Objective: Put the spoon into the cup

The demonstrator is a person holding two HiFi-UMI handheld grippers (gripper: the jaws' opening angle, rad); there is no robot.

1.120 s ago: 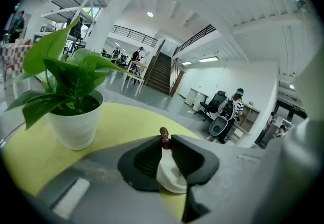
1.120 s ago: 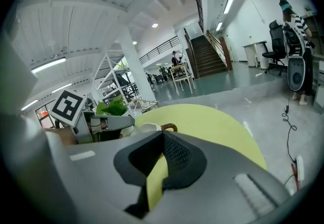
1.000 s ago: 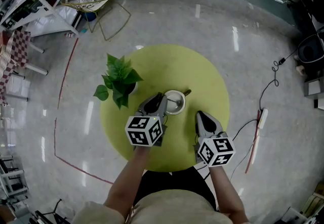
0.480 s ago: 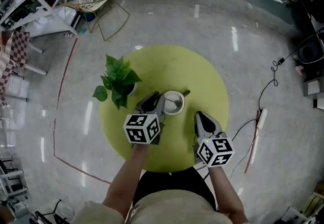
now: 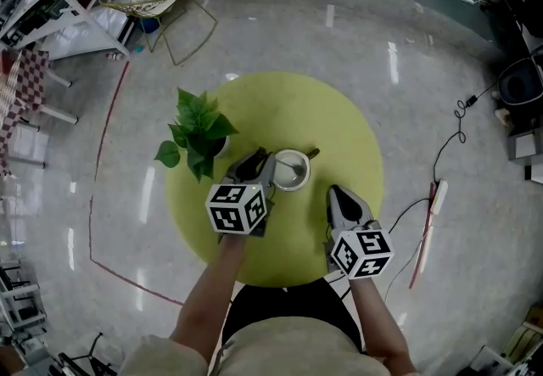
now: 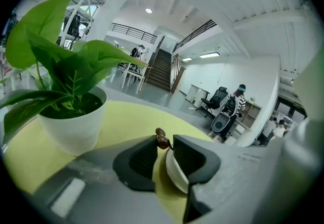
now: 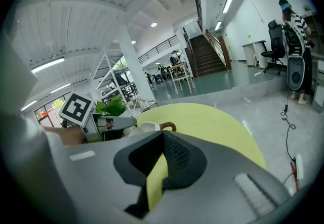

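So the spoon (image 5: 310,154) is already sitting in the cup (image 5: 299,182). It leans toward the far right, and only its handle pokes out over the rim. The end of the handle is dark brown, kinda knobbly and glossy; from the left gripper view it shows as a small brown blob (image 6: 162,138) just above the cup's white edge (image 6: 174,175). The cup itself is a plain white one, roughly mid-table (image 5: 297,107), a bit nearer to the person than the centre.

The left gripper (image 5: 256,167) is right up against the cup's left side. Its fingers (image 6: 136,160) are partly apart and have just been opening. The cup's rim sits in the gap close to the right finger, with yellow table showing on the other side, so they aren't squeezing anything.

The right gripper (image 5: 333,191) hangs out near and to the right of the cup, not touching it. Its fingers (image 7: 177,154) meet at the tips with nothing between them, just a sliver of table showing behind.

Left of the cup there's a leafy green plant (image 5: 197,132) in a white pot (image 6: 71,127).
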